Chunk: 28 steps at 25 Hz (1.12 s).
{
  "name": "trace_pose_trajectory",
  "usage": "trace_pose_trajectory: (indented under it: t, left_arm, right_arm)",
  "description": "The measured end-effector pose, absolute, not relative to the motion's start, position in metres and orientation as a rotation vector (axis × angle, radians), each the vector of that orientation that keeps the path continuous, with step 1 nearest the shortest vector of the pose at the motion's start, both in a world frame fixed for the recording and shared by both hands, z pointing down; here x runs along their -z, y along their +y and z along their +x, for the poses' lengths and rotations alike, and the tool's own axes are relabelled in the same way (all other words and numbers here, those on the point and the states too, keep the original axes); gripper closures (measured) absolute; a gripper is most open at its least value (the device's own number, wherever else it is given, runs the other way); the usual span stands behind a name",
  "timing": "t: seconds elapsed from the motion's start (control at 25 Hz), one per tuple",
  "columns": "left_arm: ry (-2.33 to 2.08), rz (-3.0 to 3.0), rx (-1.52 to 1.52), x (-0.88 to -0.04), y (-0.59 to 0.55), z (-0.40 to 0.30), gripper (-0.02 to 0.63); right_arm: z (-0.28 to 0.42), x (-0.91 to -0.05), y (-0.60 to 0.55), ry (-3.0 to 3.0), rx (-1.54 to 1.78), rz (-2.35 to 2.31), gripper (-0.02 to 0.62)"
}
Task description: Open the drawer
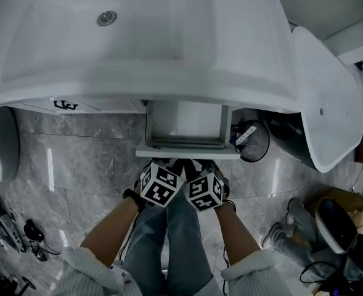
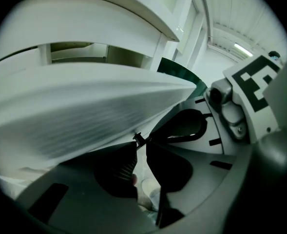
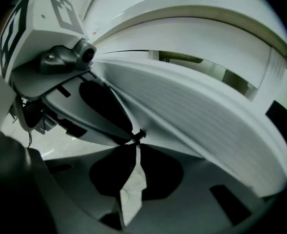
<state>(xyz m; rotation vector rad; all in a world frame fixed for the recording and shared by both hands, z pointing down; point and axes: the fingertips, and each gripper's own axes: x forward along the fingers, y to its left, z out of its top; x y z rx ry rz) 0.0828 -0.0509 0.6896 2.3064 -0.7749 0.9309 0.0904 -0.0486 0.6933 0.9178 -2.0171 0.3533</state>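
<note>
In the head view a white drawer (image 1: 187, 152) stands pulled out from the cabinet under the washbasin, and its pale inside (image 1: 184, 123) shows from above. My left gripper (image 1: 166, 169) and right gripper (image 1: 197, 170) sit side by side just in front of the drawer's front panel, their marker cubes touching. In the left gripper view the dark jaws meet at their tips (image 2: 141, 141) right under the blurred white drawer front (image 2: 85, 106). The right gripper (image 3: 136, 136) looks the same, tips together beneath the drawer front (image 3: 201, 121). Neither holds anything that I can see.
A large white basin (image 1: 138, 48) with a drain (image 1: 106, 18) overhangs the cabinet. A round wire bin (image 1: 254, 142) and a white lidded fixture (image 1: 326, 103) stand to the right. Cables (image 1: 8, 227) and shoes (image 1: 292, 233) lie on the marble floor. The person's legs are below the grippers.
</note>
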Motion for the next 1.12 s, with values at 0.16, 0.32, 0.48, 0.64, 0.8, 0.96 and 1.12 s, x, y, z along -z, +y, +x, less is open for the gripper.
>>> trace_pose_trajectory:
  t: [0.16, 0.32, 0.48, 0.64, 0.8, 0.96, 1.12]
  left_arm:
    - [-0.797, 2.291, -0.917, -0.691, -0.052, 0.081, 0.551]
    - [-0.827, 2.237, -0.888, -0.692, -0.045, 0.073, 0.551]
    - [-0.834, 2.237, -0.881, -0.685, -0.033, 0.068, 0.551]
    - [-0.867, 2.245, -0.845, -0.659, -0.018, 0.067, 0.551]
    - [-0.94, 2.261, -0.753, -0.616, -0.017, 0.063, 0.557]
    - [-0.999, 2.293, -0.646, -0.563, -0.019, 0.058, 0.558]
    - [-1.07, 2.347, -0.547, -0.507, -0.029, 0.055, 0.561]
  right_arm:
    - [0.093, -0.695, -0.049, -2.023, -0.4, 0.934, 0.561]
    - [0.095, -0.691, -0.046, -2.023, -0.434, 0.956, 0.563]
    - [0.094, -0.679, -0.041, -2.04, -0.473, 0.988, 0.563]
    - [0.085, -0.654, -0.027, -2.089, -0.571, 1.035, 0.563]
    - [0.078, -0.611, -0.022, -2.157, -0.617, 1.107, 0.571]
    - [0.076, -0.555, -0.021, -2.243, -0.644, 1.181, 0.569]
    - [0.075, -0.496, -0.029, -2.341, -0.667, 1.247, 0.569]
